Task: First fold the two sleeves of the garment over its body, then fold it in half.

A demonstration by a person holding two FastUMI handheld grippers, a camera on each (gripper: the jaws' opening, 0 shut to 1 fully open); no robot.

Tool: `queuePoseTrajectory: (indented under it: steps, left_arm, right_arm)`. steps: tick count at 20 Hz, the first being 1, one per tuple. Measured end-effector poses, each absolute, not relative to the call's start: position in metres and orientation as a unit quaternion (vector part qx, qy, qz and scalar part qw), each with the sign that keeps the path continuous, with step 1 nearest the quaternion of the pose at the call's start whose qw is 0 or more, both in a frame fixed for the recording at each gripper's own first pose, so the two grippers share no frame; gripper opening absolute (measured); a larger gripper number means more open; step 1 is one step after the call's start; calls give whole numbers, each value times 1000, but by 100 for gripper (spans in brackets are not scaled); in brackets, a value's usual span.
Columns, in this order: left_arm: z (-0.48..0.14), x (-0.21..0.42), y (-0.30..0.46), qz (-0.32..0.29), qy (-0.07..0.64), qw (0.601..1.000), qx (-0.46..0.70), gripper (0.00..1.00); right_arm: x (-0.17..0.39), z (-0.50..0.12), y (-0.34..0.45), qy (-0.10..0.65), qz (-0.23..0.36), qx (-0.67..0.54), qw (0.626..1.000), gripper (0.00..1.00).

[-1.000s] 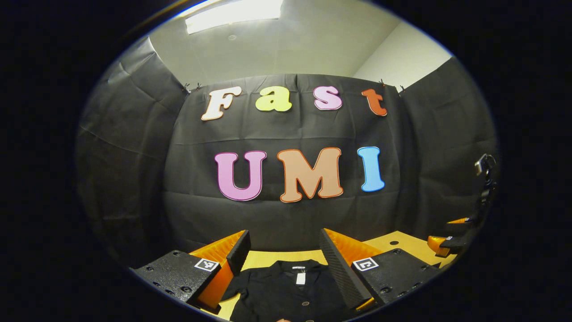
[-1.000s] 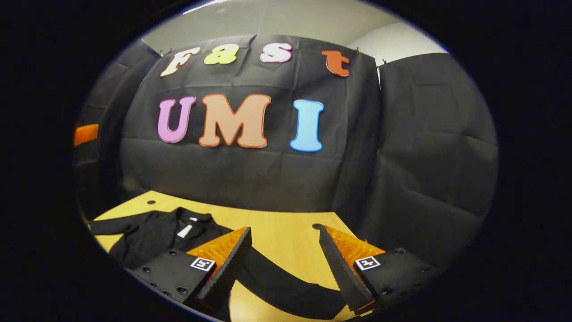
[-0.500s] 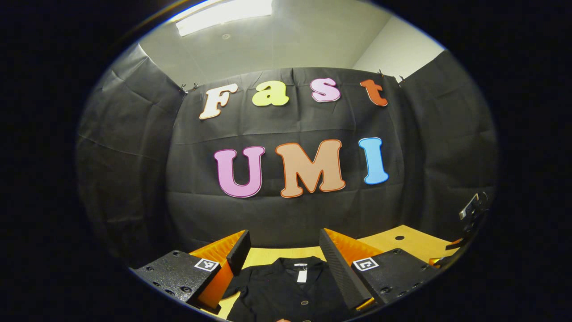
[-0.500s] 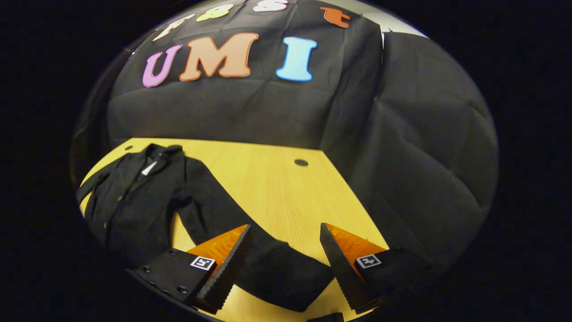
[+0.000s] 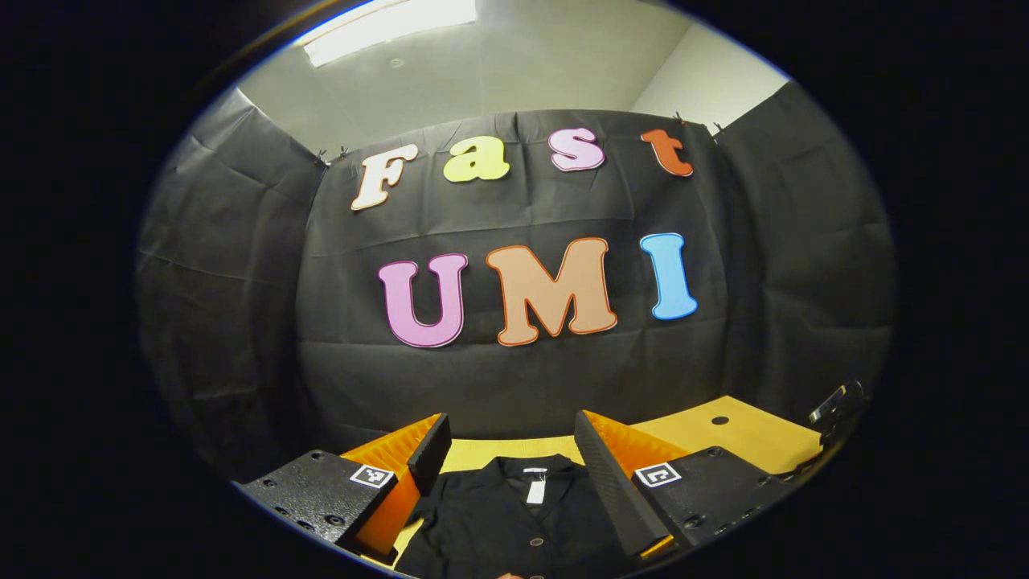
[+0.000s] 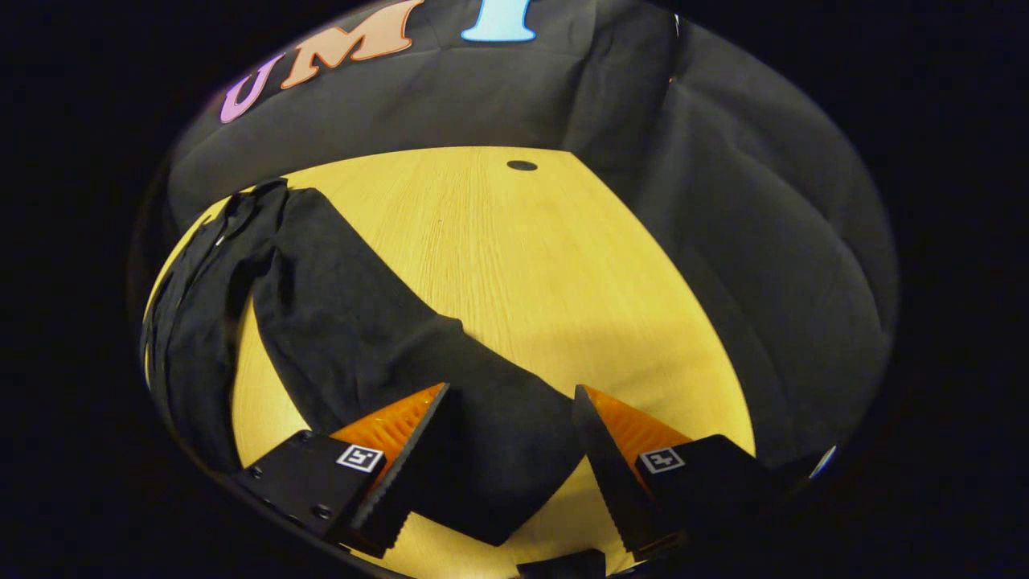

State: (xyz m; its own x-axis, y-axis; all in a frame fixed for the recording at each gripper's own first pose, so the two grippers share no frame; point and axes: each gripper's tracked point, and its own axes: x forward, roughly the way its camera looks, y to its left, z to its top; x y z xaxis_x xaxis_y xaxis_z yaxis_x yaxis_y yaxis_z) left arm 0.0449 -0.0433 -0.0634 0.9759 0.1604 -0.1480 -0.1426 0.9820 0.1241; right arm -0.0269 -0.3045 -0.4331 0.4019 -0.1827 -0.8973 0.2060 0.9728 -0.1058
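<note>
The garment (image 6: 338, 322) is plain black; the table (image 6: 522, 265) yellow wood-grain.

Lying flat on a yellow wood-grain bench (image 6: 514, 265): a black garment (image 6: 346, 322), one sleeve (image 6: 450, 402) stretching out toward the near edge, body and collar (image 5: 530, 474) sitting toward the far left. Showing in the bench top near the far edge: a small dark round hole (image 6: 522, 166).
</note>
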Motion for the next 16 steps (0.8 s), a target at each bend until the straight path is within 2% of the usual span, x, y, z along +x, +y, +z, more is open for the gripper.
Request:
queuePoseTrajectory:
  steps: [4, 8, 9, 11, 16]
  left_arm:
    - [-69, 48, -49, 80, 82, 992, 57, 93]
    - [-72, 46, -43, 82, 85, 992, 53, 93]
    - [-71, 46, -38, 83, 82, 992, 54, 94]
    - [-71, 45, -30, 80, 78, 992, 57, 93]
    - [-68, 39, 9, 83, 70, 993, 50, 94]
  right_arm:
    - [-26, -440, -296, 544, -107, 47, 831, 94]
    - [-18, -438, -282, 535, -95, 21, 839, 7]
    - [-21, -435, -276, 536, -91, 29, 839, 2]
    - [-6, -421, -266, 506, -95, 49, 856, 4]
    - [43, -342, -224, 418, -85, 76, 901, 3]
